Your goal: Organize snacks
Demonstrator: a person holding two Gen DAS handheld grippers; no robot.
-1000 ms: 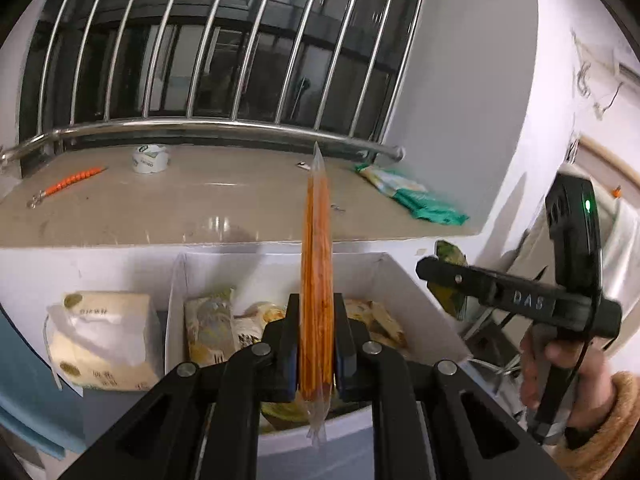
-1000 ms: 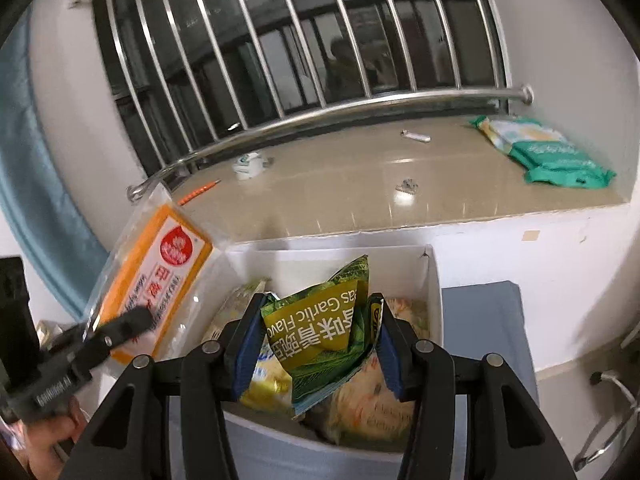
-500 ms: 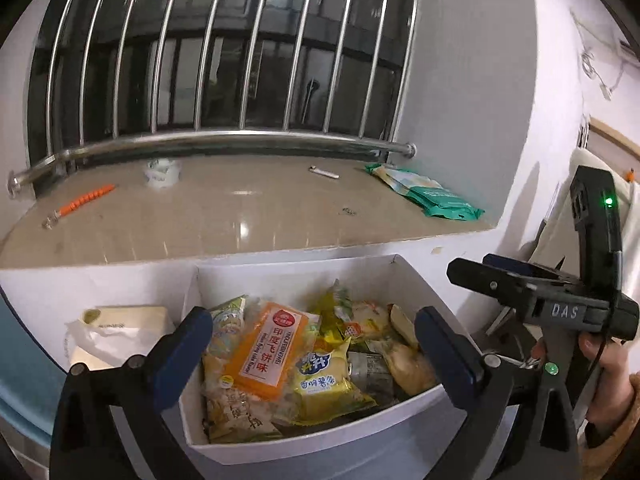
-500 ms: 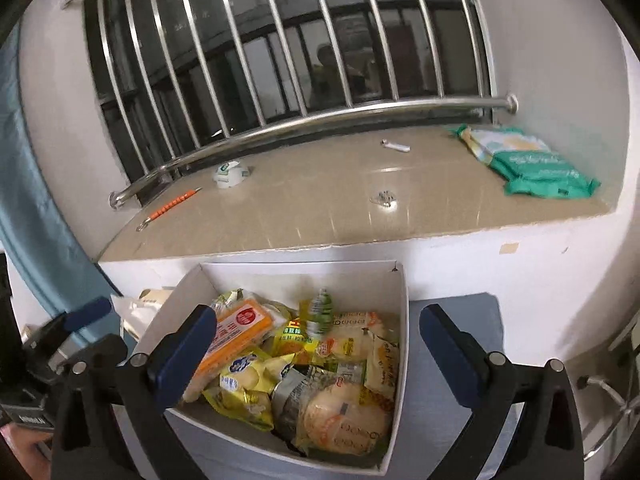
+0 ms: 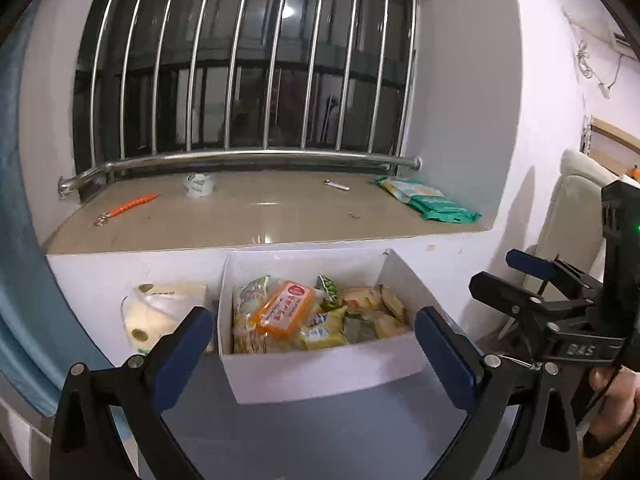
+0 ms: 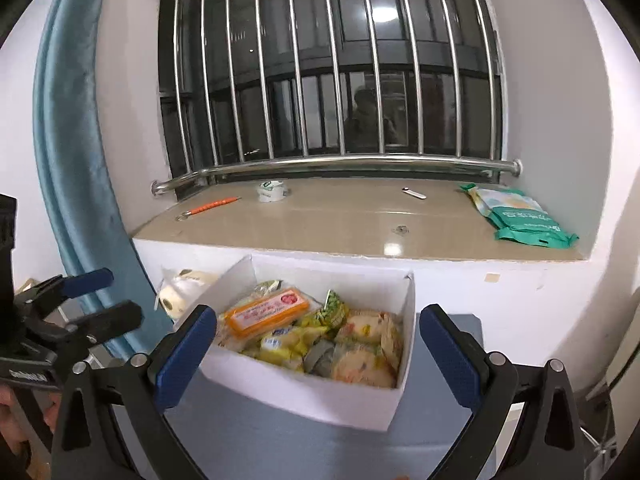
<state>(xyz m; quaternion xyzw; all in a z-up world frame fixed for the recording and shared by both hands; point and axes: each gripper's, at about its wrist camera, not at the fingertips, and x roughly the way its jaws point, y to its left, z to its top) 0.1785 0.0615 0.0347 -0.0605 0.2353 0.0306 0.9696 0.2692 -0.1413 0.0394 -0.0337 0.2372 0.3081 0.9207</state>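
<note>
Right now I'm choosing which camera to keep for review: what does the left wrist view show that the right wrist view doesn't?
Only the left wrist view shows the right gripper, open, with the hand holding it, and a cream chair by the wall.

Only the right wrist view shows the left gripper, open, and the long blue curtain.

Both show the white box of snacks with the orange pack on top, the green packs on the sill, the orange pen and the window bars.
</note>
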